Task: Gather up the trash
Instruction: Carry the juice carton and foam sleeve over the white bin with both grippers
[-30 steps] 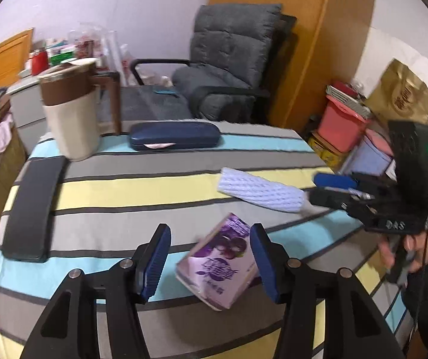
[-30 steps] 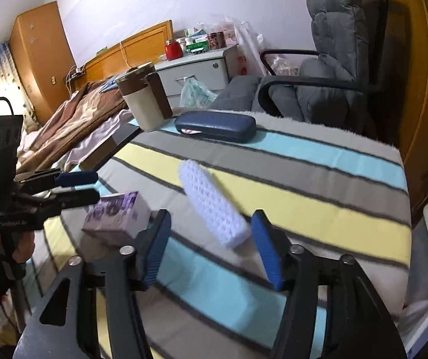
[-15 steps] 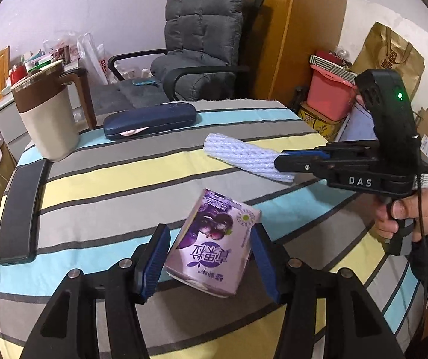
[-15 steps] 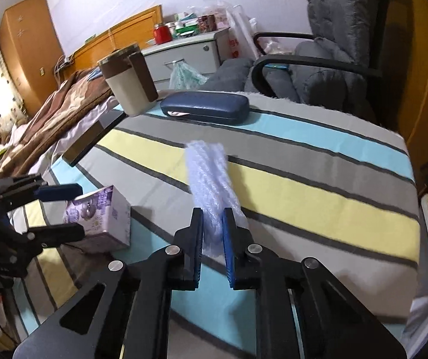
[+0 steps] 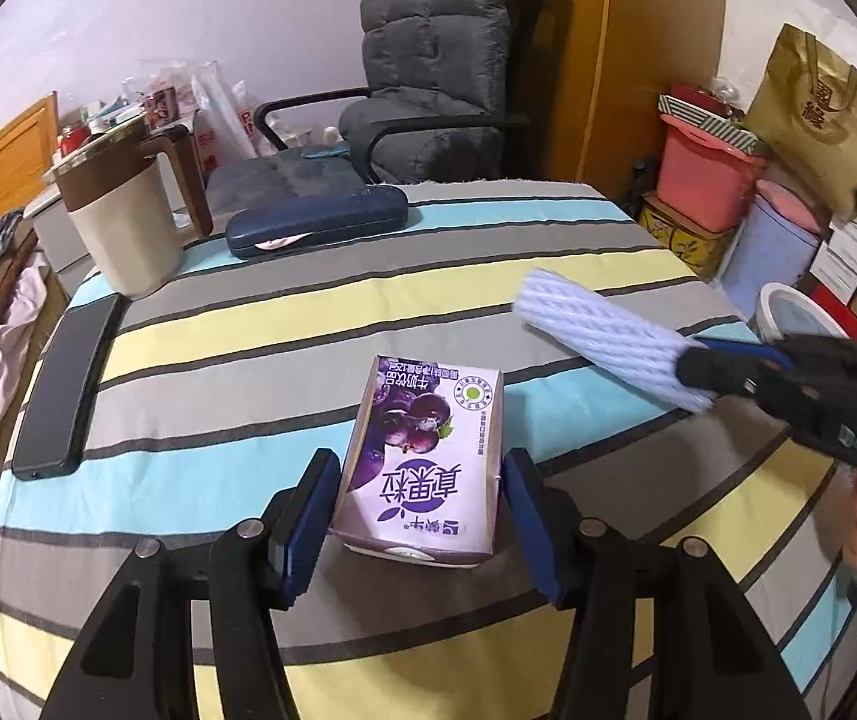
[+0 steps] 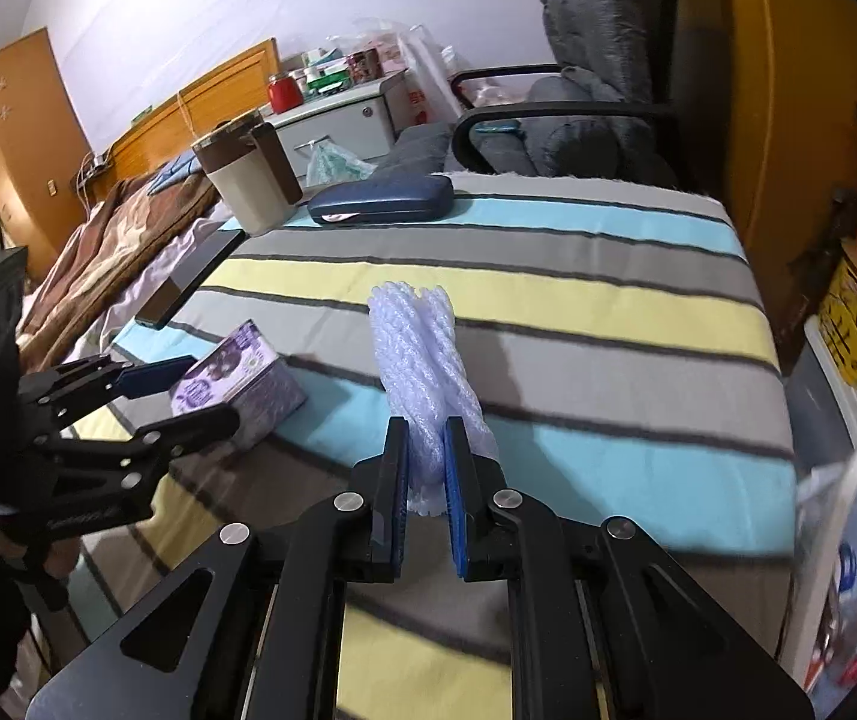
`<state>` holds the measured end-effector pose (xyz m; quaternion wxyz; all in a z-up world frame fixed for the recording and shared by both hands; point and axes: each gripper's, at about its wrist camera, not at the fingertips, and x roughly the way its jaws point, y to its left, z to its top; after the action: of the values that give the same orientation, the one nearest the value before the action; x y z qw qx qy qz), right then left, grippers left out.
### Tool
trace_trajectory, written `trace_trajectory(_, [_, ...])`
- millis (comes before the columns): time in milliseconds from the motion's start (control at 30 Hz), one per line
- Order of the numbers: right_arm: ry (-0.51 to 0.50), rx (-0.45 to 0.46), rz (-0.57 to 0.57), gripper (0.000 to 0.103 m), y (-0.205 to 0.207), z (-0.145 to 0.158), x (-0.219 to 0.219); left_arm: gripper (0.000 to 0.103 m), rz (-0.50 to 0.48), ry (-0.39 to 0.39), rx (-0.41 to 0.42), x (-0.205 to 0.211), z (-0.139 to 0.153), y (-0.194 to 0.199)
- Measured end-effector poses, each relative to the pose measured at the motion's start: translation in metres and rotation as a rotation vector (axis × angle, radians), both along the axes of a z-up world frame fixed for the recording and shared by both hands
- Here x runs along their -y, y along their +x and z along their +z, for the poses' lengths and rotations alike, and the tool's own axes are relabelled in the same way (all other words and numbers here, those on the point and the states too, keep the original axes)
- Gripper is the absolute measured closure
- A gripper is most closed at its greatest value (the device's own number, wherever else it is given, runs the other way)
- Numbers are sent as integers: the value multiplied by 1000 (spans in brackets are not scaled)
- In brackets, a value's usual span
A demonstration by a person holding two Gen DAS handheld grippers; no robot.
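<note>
Right tool [image 6: 426, 468]: clamped tight on the near end of the white foam net sleeve [image 6: 422, 354], the blue pads squeezing the mesh flat between them.
Left tool [image 5: 419, 507]: jaws wide apart, one on each side of the purple drink carton [image 5: 425, 456]; a sliver of gap shows at each pad, so nothing is gripped.
Foam net sleeve, axis: long and tube-like, running straight away from the right tool toward the far edge of the table [image 5: 320, 312]; its free end is raised off the cloth, with a shadow beneath it.
Purple drink carton, place: lying flat on the striped cloth near the front of the table, to the left of the sleeve and apart from it.
Purple drink carton, axis: long side pointing away from the left tool, with the printed face up and the lettering upside down in the left wrist view.
Far side of table: a beige jug [image 5: 122, 222] and a dark blue case [image 5: 317, 219].
</note>
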<state>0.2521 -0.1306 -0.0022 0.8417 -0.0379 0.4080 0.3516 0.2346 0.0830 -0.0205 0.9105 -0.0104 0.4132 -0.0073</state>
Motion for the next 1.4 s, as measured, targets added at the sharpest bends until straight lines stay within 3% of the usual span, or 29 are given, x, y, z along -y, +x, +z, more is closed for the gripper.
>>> trace_trajectory(233, [44, -10, -43, 90, -19, 4, 16, 48, 45, -39, 14, 3, 3, -10])
trace_trajectory(600, [87, 20, -107, 90, -52, 15, 43, 48, 79, -129, 64, 27, 19, -57])
trace_trajectory(967, [106, 45, -149, 89, -70, 26, 58, 48, 17, -165, 103, 65, 42, -84])
trace_trajectory(1400, [118, 77, -210, 90, -80, 31, 85, 48, -56, -168, 107, 106, 52, -85])
